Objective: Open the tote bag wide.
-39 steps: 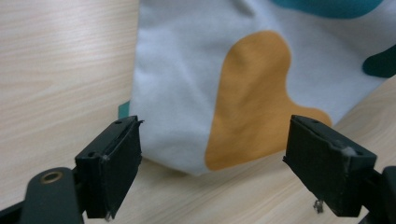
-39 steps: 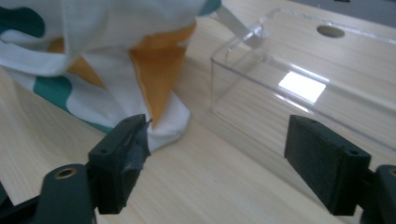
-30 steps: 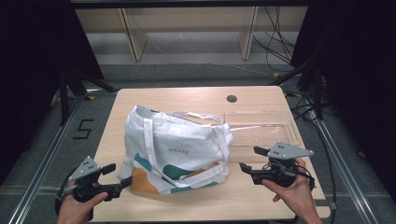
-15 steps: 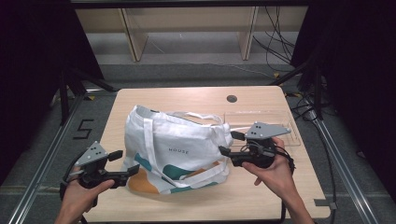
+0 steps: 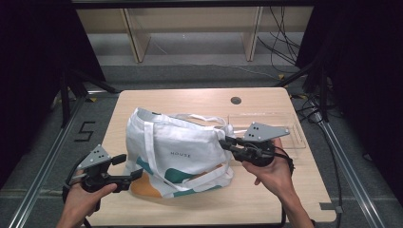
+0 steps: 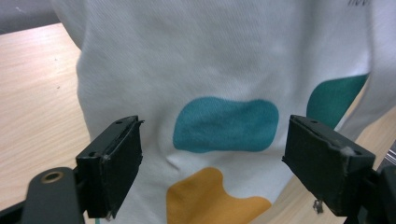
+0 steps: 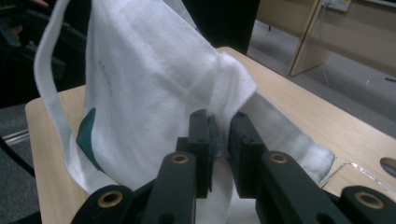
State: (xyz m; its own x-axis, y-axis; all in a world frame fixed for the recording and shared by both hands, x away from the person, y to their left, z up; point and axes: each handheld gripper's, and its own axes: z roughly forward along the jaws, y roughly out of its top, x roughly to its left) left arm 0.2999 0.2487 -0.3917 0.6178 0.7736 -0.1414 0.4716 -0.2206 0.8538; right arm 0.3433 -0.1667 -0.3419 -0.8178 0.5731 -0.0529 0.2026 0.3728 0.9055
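R gripper (image 5: 227, 142) just clamped on bag (image 5: 176, 152) rim, L gripper (image 5: 127, 167) jaws wide at bag's bottom, no grip yet; lift/opening left.

black two-jaw grippers, brass-ringed screw holes; grey three-cornered plates with holes; black trailing cables; bare forearms
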